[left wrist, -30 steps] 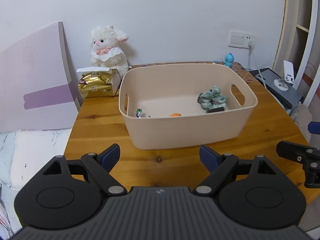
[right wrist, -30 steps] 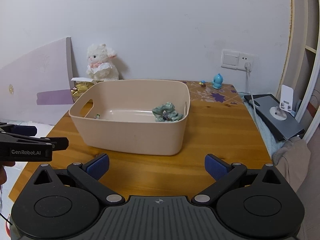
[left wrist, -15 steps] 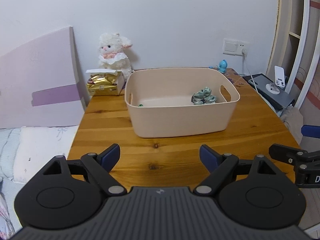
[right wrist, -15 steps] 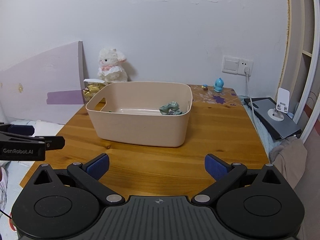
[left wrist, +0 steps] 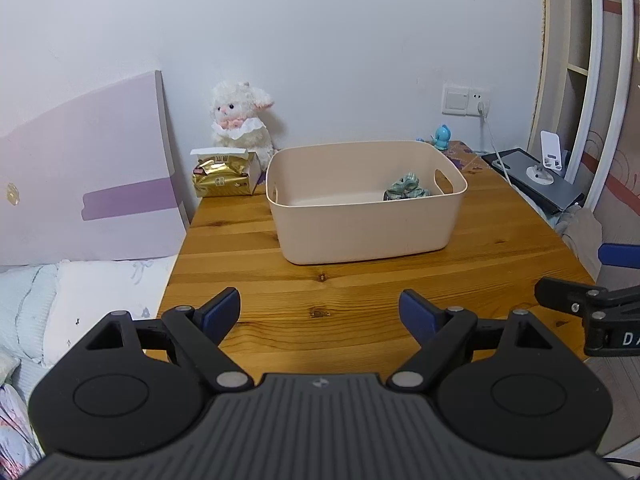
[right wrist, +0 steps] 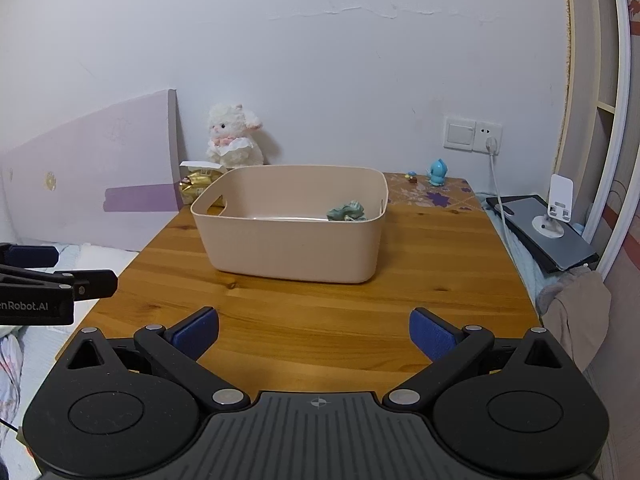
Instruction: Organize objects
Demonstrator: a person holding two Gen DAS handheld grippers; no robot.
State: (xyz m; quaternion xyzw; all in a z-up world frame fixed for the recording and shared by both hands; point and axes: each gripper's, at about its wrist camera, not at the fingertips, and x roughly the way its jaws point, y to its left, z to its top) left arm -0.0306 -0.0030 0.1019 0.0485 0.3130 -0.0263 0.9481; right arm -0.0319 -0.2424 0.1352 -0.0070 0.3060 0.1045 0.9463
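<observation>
A: Left tool (left wrist: 320,314), we log it spread wide, nothing between the blue pads (left wrist: 219,312), hovering over the near edge of the wooden surface (left wrist: 360,292). Right tool (right wrist: 314,334)?

B: Same, fingers wide apart, holding nothing, also over the near edge. We see each tool's tip at the side of the other's view.

A: Bin?

B: Beige bin (left wrist: 366,216) sits mid-surface, well apart from both tools. A green crumpled thing (left wrist: 406,187) lies inside, by the right-hand wall near the handle slot. We can't tell what it is, nor what else lies on the bin's floor.

A: Behind it?

B: Gold packet box (left wrist: 224,176) at the bin's back left corner, white plush lamb (left wrist: 240,120) just behind that against the wall. Small blue figurine (right wrist: 437,171) at the back right of the surface.
</observation>
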